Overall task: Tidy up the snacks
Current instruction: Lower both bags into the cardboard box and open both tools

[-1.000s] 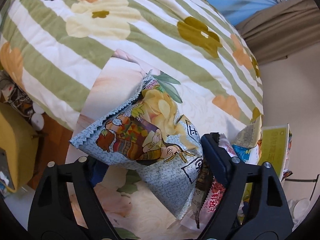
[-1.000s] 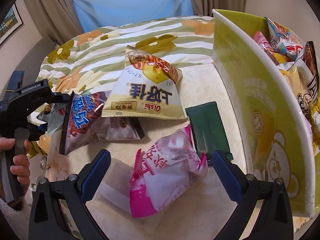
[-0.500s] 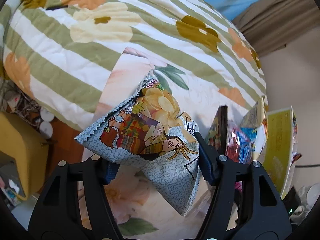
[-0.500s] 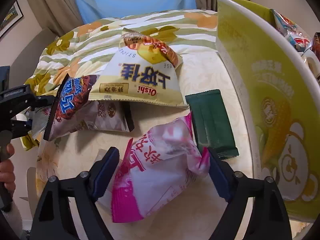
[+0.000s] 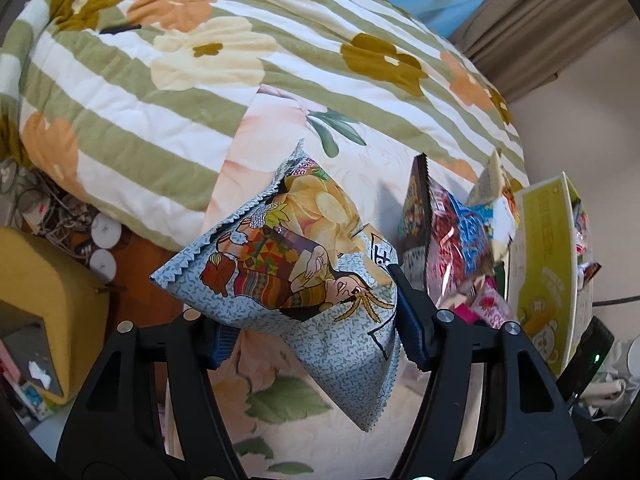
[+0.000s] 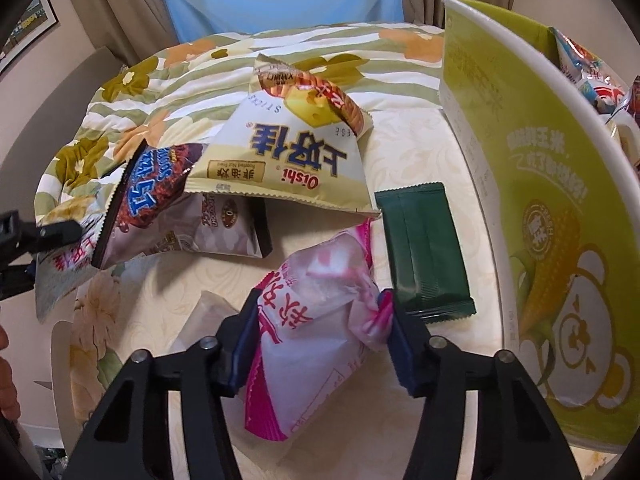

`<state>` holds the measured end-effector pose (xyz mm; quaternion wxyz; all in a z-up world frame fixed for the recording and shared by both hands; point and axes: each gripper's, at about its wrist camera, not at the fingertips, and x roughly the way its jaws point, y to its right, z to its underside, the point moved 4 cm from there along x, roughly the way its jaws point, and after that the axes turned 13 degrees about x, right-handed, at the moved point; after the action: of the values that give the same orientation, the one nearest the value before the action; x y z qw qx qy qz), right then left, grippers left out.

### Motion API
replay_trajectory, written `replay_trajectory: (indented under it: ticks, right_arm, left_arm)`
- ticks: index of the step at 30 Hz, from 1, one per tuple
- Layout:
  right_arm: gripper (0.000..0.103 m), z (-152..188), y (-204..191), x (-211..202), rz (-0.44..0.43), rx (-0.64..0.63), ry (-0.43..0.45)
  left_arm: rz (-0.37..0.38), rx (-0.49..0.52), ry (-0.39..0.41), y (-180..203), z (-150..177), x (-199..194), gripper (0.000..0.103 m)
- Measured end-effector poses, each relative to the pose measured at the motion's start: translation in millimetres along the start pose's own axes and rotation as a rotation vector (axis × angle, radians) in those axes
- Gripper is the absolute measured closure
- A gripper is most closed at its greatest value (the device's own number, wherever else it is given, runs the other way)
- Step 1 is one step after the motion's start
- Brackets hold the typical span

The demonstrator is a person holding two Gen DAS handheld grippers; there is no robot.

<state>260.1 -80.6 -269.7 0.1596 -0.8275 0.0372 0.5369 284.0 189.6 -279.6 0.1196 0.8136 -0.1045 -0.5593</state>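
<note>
Two bags in hand right now, one per side. Far left, my left gripper (image 5: 312, 336) is pinching a grey-blue chip bag (image 5: 304, 276) with a cartoon figure and potato slices printed on it; the blue pads dig into its sides and the bag hangs clear above the flowery table cover (image 5: 280, 396), tilted with one corner pointing down. Behind it is the green-striped floral blanket (image 5: 168, 92). Just right of that bag, standing on edge, is a dark purple snack bag (image 6: 160, 200) with blue lettering, and leaning over its top is a big cream Oishi cheese-stick bag (image 6: 292, 160), printed side up and upside down from where I'm looking. Moving toward the middle, my right gripper (image 6: 320, 344) has its jaws closing on a pink and white snack bag (image 6: 320, 316), both pads already pressing into the crinkled plastic, the bag puffed up between them; can't tell whether its bottom end touches the table. Just beside it to the right lies a flat dark green packet (image 6: 424, 252) on the cream cloth, not touching my fingers as far as I can see. Far right is the tall yellow-green cardboard box (image 6: 552, 216) with the bear and corn print, and more snack packs (image 6: 580, 64) poke up inside it.
</note>
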Motion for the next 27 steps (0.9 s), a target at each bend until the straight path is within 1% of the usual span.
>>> replay_trajectory:
  ticks: [4,7,11,15,19,22,27]
  right_arm:
    - [0.052,0.8,-4.2,-17.0,-0.015,0.008,0.034]
    - [0.052,2.8,-12.2,-33.4,-0.027,-0.004,0.066]
    - [0.052,5.0,-22.7,-61.2,-0.054,-0.01,0.108]
    - [0.052,6.0,-27.4,-92.3,-0.084,0.003,0.145]
    - [0.052,1.2,-24.8,-131.5,-0.101,0.03,0.198]
    - [0.052,-4.1,-15.8,-155.7,-0.108,0.052,0.233]
    - [0.052,-16.3,20.9,-190.0,-0.092,0.087,0.29]
  left_arm:
    - [0.002,0.008,0.026,0.5,10.0,-21.4,0.041]
    - [-0.003,0.029,0.058,3.2,18.8,-45.1,0.041]
    - [-0.016,0.078,0.112,13.2,25.4,-76.9,0.041]
    - [0.005,0.141,0.156,32.8,25.6,-105.3,0.041]
    - [0.036,0.204,0.184,62.7,20.7,-124.3,0.041]
    - [0.069,0.244,0.204,93.7,15.5,-132.1,0.041]
    - [0.126,0.31,0.229,162.6,7.4,-135.7,0.041]
